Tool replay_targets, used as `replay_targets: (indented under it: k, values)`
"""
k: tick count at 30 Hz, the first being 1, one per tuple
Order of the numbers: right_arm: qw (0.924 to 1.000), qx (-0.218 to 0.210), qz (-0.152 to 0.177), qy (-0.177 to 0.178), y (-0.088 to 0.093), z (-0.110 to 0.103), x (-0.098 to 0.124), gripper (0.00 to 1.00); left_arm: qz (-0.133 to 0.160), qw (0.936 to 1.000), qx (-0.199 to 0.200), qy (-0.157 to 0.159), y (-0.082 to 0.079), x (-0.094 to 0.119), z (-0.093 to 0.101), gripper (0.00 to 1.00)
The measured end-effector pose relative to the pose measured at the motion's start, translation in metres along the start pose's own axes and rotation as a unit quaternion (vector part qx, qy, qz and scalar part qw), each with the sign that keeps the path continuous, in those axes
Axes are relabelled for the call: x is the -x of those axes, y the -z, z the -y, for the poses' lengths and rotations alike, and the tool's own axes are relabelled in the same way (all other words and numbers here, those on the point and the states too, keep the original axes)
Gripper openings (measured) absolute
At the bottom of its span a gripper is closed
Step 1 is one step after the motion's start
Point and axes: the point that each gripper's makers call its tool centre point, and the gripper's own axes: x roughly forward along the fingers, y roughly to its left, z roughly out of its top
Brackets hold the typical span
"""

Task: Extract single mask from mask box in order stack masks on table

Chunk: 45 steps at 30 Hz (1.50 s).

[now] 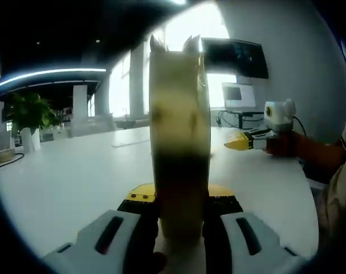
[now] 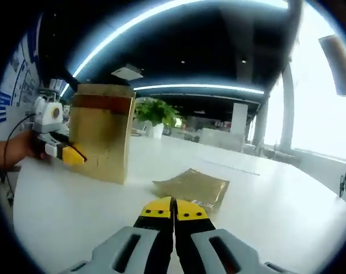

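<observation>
1. Left gripper (image 1: pixel 181 220): clamped on the box (image 1: pixel 180 137), jaws pressing both narrow faces low down. In right gripper view seen at the box's left side (image 2: pixel 67 153), a hand behind it.
2. Right gripper (image 2: pixel 174 212): jaws pressed together, nothing between them. Hovering over the table (image 2: pixel 287 211), aimed at the mask. In left gripper view visible well right of the box (image 1: pixel 241 141), yellow tips toward it.
3. Box: gold, standing upright on the table, toward the left side in right gripper view. Long axis vertical, torn opening up; jagged flaps visible at the top in left gripper view. Narrow edge facing the left camera, broad face toward the right one.
4. Mask (image 2: pixel 191 185): flat gold-wrapped packet lying on the table just right of the box, apart from it, just ahead of the right tips. Long axis roughly across the right gripper view, slightly skewed.
5. Step, judged: one mask out and laid down, stack just started; left holding the box steady for the next pull.
6. Next move, judged: spread right jaws, reach to the box top, pinch a single packet, draw up and out, then set on the laid mask, edges aligned. Left to hold firm so the box stays down.
7. Beyond: plant (image 2: pixel 155 114) at the far edge; monitor (image 1: pixel 238 94) at the far right edge.
</observation>
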Motion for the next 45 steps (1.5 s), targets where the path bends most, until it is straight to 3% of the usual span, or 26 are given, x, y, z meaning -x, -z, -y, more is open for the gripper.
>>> replay_targets:
  k: [7, 17, 27, 31, 33, 45]
  values:
    - [0.9997, 0.02, -0.012, 0.01, 0.004, 0.004, -0.001, 0.0, 0.0, 1.0, 0.0, 0.0, 0.0, 0.0, 0.001, 0.2]
    - [0.9994, 0.034, -0.001, 0.005, 0.001, 0.002, 0.0, 0.0, -0.001, 1.0, -0.002, -0.001, 0.0, 0.0, 0.0, 0.2]
    - [1.0, 0.003, 0.008, 0.005, -0.002, 0.003, 0.003, 0.0, -0.002, 1.0, -0.002, -0.001, 0.0, 0.0, 0.0, 0.2]
    - [0.9999, 0.009, 0.011, 0.005, -0.003, 0.003, 0.004, 0.0, -0.002, 1.0, -0.003, -0.001, 0.001, 0.0, 0.0, 0.2]
    - [0.9993, 0.035, 0.012, 0.011, -0.005, 0.005, 0.004, 0.0, -0.002, 1.0, -0.003, -0.002, 0.001, 0.0, 0.0, 0.2]
    - [0.9992, 0.007, 0.03, 0.026, -0.015, 0.009, 0.007, 0.0, -0.002, 1.0, -0.002, -0.001, 0.001, 0.0, -0.001, 0.2]
